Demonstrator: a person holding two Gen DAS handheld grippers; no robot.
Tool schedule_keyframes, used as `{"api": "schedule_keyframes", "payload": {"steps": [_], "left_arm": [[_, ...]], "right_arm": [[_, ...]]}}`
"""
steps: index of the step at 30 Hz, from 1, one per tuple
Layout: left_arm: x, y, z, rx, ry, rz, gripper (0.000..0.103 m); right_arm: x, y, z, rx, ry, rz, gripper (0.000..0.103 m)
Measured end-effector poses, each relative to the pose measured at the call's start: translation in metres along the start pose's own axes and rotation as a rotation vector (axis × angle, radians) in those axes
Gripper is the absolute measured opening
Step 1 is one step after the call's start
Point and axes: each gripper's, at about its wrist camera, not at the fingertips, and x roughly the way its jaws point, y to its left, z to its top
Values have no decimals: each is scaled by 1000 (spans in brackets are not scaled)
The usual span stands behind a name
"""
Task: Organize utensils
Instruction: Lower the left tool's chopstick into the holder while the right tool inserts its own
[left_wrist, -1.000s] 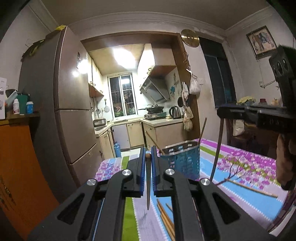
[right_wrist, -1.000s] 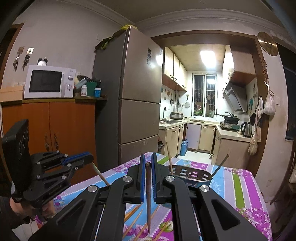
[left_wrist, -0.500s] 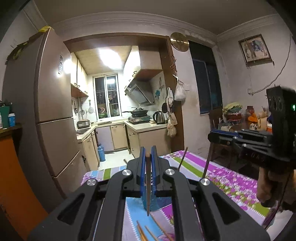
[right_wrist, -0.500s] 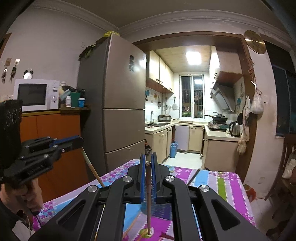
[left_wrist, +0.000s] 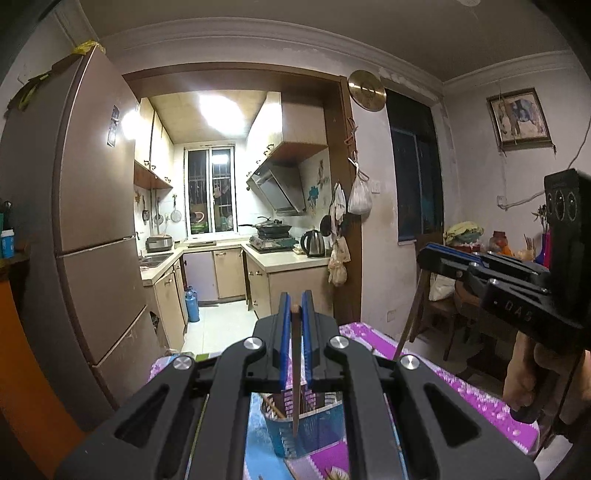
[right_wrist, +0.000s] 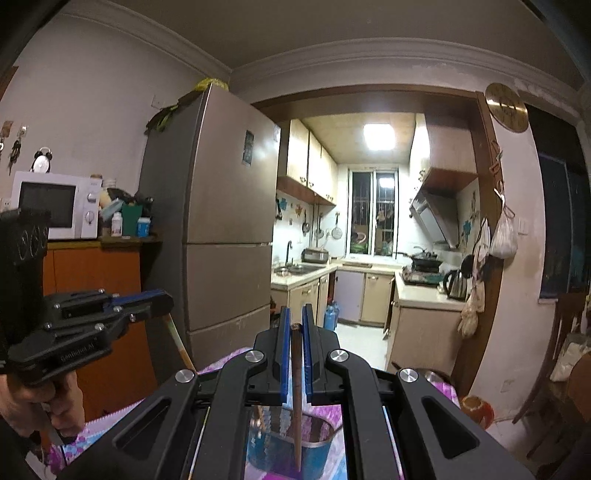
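My left gripper (left_wrist: 294, 306) is shut on a brown chopstick (left_wrist: 295, 376) that hangs tip-down over a blue slotted utensil holder (left_wrist: 314, 424) on the floral tablecloth (left_wrist: 461, 387). One chopstick leans inside the holder. In the right wrist view my right gripper (right_wrist: 295, 314) is shut on another chopstick (right_wrist: 297, 398), its tip over the same holder (right_wrist: 280, 446). Each view also shows the opposite tool: the right gripper (left_wrist: 428, 253) with its chopstick (left_wrist: 408, 325), and the left gripper (right_wrist: 162, 297) with its chopstick (right_wrist: 179, 339).
A tall refrigerator (left_wrist: 96, 221) stands left of the kitchen doorway beyond the table. A microwave (right_wrist: 55, 203) sits on an orange cabinet (right_wrist: 96, 295). A wooden chair (left_wrist: 443, 314) stands by the table's far right. A person's hand (left_wrist: 524, 373) grips the right tool.
Both grippers have risen with their chopsticks still held. The table has dropped low in both views, and the holder now sits under the chopstick tips instead of ahead of them.
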Motion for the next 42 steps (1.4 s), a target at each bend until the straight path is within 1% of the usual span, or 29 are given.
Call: {"api": "schedule_keyframes", "payload": {"steps": [6, 11, 16, 21, 32, 38, 42], "left_arm": [[24, 3, 20, -4, -17, 15, 5], [45, 7, 21, -9, -15, 22, 5], [65, 9, 8, -17, 6, 23, 5], [76, 8, -1, -13, 22, 26, 5], [93, 17, -11, -42, 67, 20, 5], [102, 20, -17, -57, 89, 28, 5], [105, 20, -18, -56, 101, 27, 5]], "right_arm": [[31, -13, 22, 10, -3, 0, 7], [55, -17, 24, 0, 5, -1, 7], [76, -27, 11, 15, 40, -7, 7], [92, -34, -6, 38, 75, -12, 7], [112, -33, -34, 69, 133, -4, 7], [120, -32, -42, 75, 157, 4, 7], [122, -36, -46, 80, 161, -5, 8]]}}
